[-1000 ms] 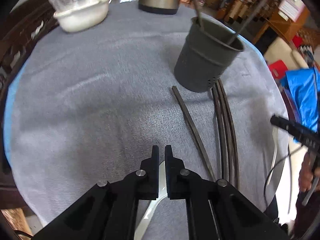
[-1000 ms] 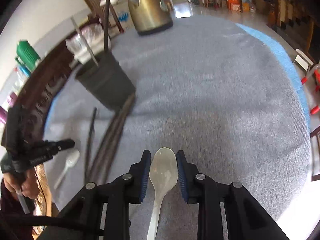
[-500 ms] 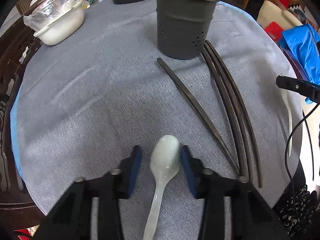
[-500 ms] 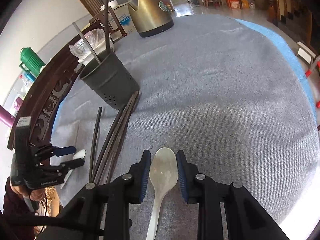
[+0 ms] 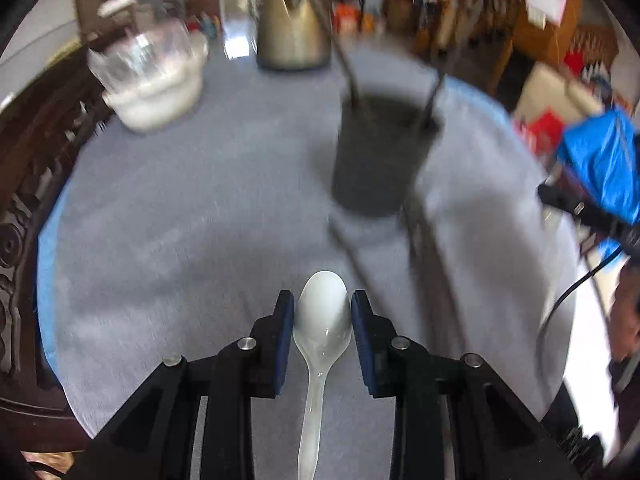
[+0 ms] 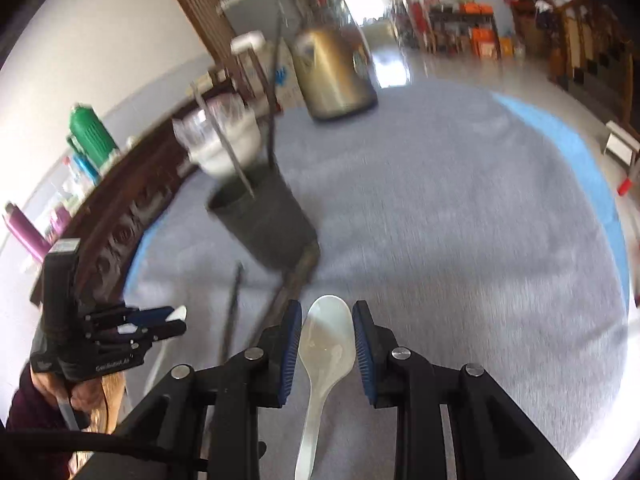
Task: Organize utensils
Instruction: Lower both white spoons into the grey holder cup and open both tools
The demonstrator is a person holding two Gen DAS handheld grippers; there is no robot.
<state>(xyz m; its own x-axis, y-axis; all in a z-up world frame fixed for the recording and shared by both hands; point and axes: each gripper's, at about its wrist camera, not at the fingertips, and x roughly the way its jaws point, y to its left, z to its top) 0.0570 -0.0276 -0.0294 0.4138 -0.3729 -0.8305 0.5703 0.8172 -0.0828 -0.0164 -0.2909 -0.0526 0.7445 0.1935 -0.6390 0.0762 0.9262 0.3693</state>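
Spoons are held one per gripper: left gripper point(image 5: 323, 312) and right gripper point(image 6: 327, 322), jaws narrowly parted, each clamp a white spoon point(image 5: 322, 312) point(image 6: 327, 344) by its bowl. Holder point(image 5: 380, 152) stands at 12 o'clock; chopsticks point(image 5: 424, 256) lie at 1 o'clock.
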